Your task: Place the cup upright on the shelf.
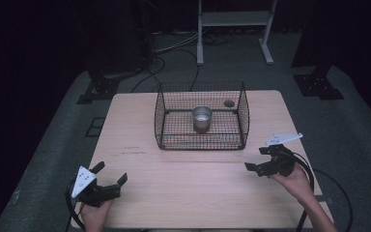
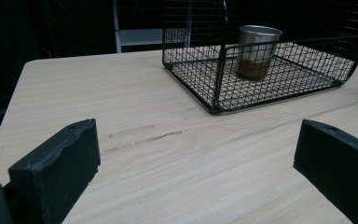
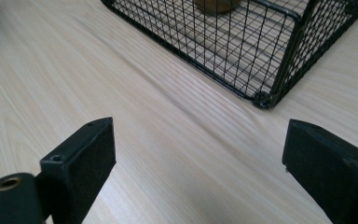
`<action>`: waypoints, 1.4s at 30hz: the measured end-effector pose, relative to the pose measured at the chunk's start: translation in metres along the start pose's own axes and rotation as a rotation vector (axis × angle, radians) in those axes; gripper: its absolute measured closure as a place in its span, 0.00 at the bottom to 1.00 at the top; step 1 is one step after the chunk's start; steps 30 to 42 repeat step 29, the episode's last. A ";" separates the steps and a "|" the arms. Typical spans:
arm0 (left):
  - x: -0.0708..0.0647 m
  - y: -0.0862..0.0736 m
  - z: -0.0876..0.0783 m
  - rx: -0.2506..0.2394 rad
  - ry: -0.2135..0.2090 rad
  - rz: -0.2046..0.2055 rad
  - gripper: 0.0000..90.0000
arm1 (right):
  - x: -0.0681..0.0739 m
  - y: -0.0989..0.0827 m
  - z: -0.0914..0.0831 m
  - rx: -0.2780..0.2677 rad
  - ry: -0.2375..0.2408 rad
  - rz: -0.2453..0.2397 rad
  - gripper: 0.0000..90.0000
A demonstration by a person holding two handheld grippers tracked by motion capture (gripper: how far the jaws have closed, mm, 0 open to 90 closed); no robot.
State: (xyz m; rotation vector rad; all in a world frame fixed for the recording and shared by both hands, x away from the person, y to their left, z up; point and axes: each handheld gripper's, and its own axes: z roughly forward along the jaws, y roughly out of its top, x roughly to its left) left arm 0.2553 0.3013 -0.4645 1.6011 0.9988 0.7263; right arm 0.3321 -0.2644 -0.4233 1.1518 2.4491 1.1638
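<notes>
metal cup: stands upright inside the black wire basket, near the middle of the table
right gripper: jaws apart, nothing between them; cup lies at about 10 o'clock from it, beyond the basket's near corner
left gripper: jaws apart, empty; cup at about 1 o'clock
nearer hand: I judge the right one
cup axis: vertical, open mouth up

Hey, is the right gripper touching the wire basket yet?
Apart. In the right gripper view, bare table lies between the open fingers and the wire basket; the high view shows the right gripper short of the basket's corner.
</notes>
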 end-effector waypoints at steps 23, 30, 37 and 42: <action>-0.001 0.000 0.002 0.001 -0.003 0.001 0.00 | -0.002 -0.036 -0.010 -0.018 -0.039 0.019 0.09; -0.002 0.001 0.003 0.007 -0.007 0.009 0.00 | 0.005 -0.050 -0.009 -0.017 -0.041 0.016 0.09; -0.002 0.001 0.003 0.007 -0.007 0.009 0.00 | 0.005 -0.050 -0.009 -0.017 -0.041 0.016 0.09; -0.002 0.001 0.003 0.007 -0.007 0.009 0.00 | 0.005 -0.050 -0.009 -0.017 -0.041 0.016 0.09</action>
